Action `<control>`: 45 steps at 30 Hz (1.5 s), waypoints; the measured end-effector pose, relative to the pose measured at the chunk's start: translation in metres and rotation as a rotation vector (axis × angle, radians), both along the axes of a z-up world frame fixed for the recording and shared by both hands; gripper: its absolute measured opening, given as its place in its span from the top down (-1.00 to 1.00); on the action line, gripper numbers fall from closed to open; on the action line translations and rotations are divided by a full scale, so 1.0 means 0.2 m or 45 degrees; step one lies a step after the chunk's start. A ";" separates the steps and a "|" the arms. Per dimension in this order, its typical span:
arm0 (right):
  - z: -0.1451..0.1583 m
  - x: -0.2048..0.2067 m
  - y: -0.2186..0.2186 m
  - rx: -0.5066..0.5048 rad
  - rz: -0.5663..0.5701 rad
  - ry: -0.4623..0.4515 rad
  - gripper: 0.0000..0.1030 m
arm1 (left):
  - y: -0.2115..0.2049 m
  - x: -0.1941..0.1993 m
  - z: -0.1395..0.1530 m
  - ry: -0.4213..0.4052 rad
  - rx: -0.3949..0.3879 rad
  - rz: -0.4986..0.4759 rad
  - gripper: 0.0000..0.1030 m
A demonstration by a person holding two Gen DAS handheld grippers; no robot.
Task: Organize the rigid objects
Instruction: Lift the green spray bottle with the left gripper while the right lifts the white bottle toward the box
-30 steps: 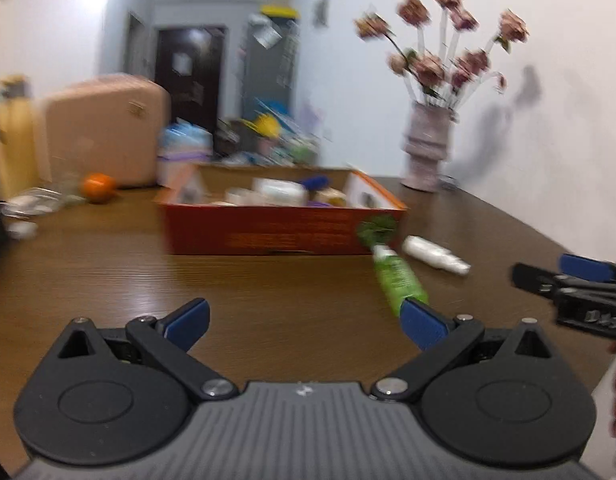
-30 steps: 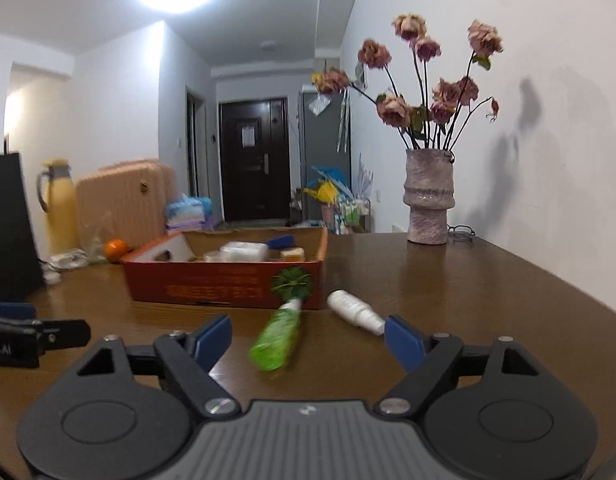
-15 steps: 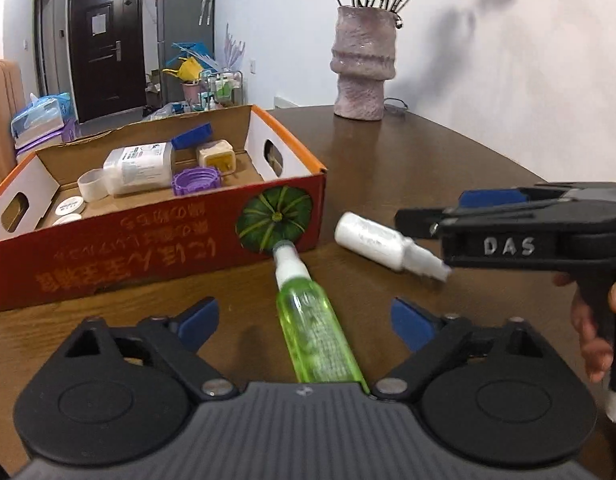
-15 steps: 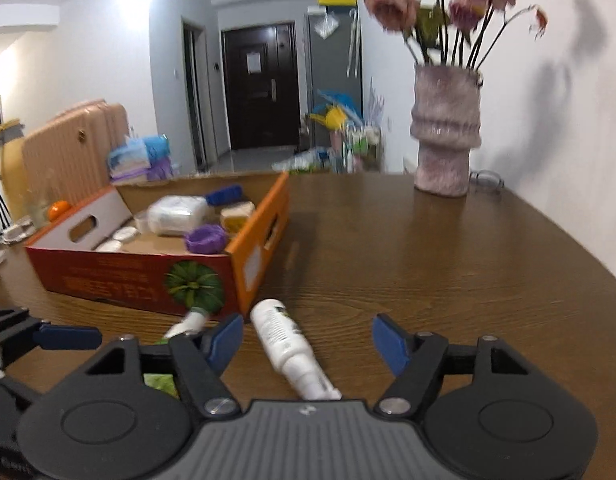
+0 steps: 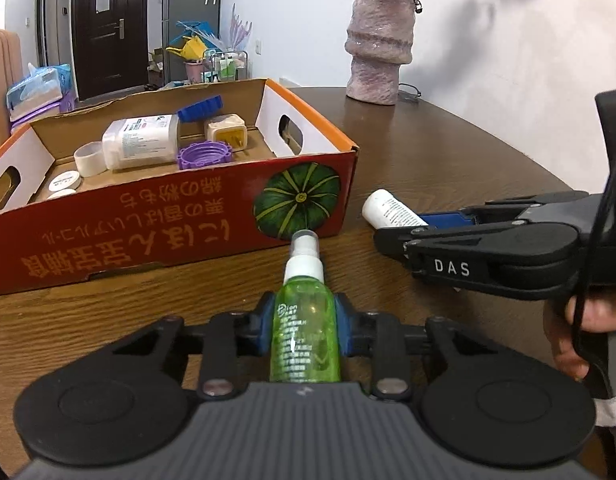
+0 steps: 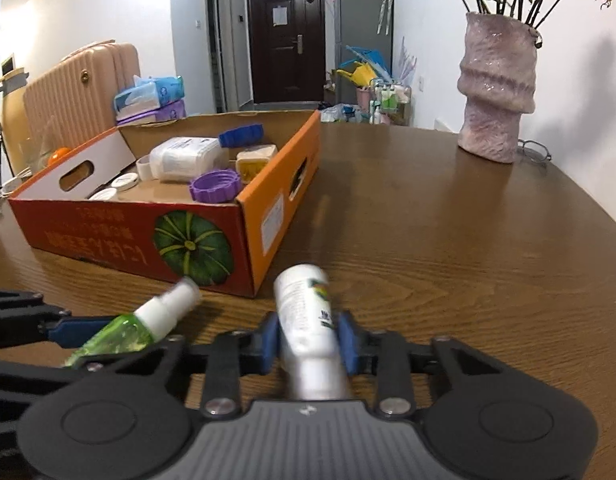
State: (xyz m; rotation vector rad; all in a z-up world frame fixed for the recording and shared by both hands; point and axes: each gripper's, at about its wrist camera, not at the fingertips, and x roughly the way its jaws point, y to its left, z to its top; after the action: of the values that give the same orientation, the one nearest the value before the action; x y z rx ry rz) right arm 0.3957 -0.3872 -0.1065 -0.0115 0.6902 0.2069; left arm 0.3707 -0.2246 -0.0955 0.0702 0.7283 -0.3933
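Setting: a home living area. Indicators: round dark wooden desk [image 6: 447, 220] bearing a pink textured ceramic vase [image 6: 495, 92] of dried roses; ribbed peach hard-shell suitcase [image 6: 80, 84]; dark panelled entrance door [image 6: 286, 40]; stacked tissue packs [image 6: 152, 98]; grey refrigerator [image 6: 363, 16].

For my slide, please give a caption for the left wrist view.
Left gripper clamps green spray bottle beside the cardboard box.

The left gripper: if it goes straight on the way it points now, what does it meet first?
Probably the red front wall of the cardboard box, at its pumpkin picture; the green spray bottle held in the left gripper would touch first.
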 end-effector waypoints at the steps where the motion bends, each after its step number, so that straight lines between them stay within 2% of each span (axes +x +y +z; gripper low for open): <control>1: 0.00 0.00 0.00 0.003 -0.005 -0.007 0.48 | 0.02 -0.01 0.01 0.008 -0.014 -0.006 0.40; 7: 0.02 -0.13 0.07 -0.041 0.003 -0.017 0.48 | 0.20 -0.28 0.08 -0.135 -0.030 -0.012 0.40; 11: 0.05 -0.31 0.18 -0.084 -0.014 -0.094 0.48 | 0.41 -0.53 0.18 -0.322 -0.036 0.064 0.40; 15: 0.13 -0.54 0.29 -0.010 0.000 -0.216 0.48 | 0.60 -0.75 0.26 -0.440 -0.055 0.132 0.40; 17: 0.17 -0.66 0.36 0.029 -0.008 -0.265 0.48 | 0.66 -0.86 0.30 -0.488 -0.026 0.177 0.40; 19: 0.21 -0.79 0.42 0.077 -0.031 -0.314 0.48 | 0.72 -0.97 0.33 -0.521 -0.001 0.241 0.40; 25: 0.30 -1.19 0.56 0.216 -0.084 -0.486 0.48 | 0.87 -1.24 0.38 -0.591 -0.040 0.316 0.40; 28: 0.33 -1.35 0.60 0.268 -0.111 -0.548 0.48 | 0.91 -1.31 0.40 -0.614 -0.058 0.317 0.40; 34: 0.42 -1.56 0.70 0.183 -0.078 -0.704 0.48 | 0.94 -1.41 0.46 -0.678 -0.082 0.308 0.40; 41: 0.45 -1.59 0.72 0.165 -0.057 -0.702 0.48 | 0.95 -1.44 0.49 -0.698 -0.100 0.299 0.40; 45: 0.45 -1.56 0.71 0.170 -0.057 -0.688 0.48 | 0.97 -1.37 0.51 -0.692 -0.094 0.301 0.40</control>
State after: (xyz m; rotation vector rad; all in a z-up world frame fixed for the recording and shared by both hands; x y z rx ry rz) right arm 0.0843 -0.2460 -0.0166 0.0738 0.1375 0.1957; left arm 0.0974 -0.0315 0.0056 0.0187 0.1810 -0.1601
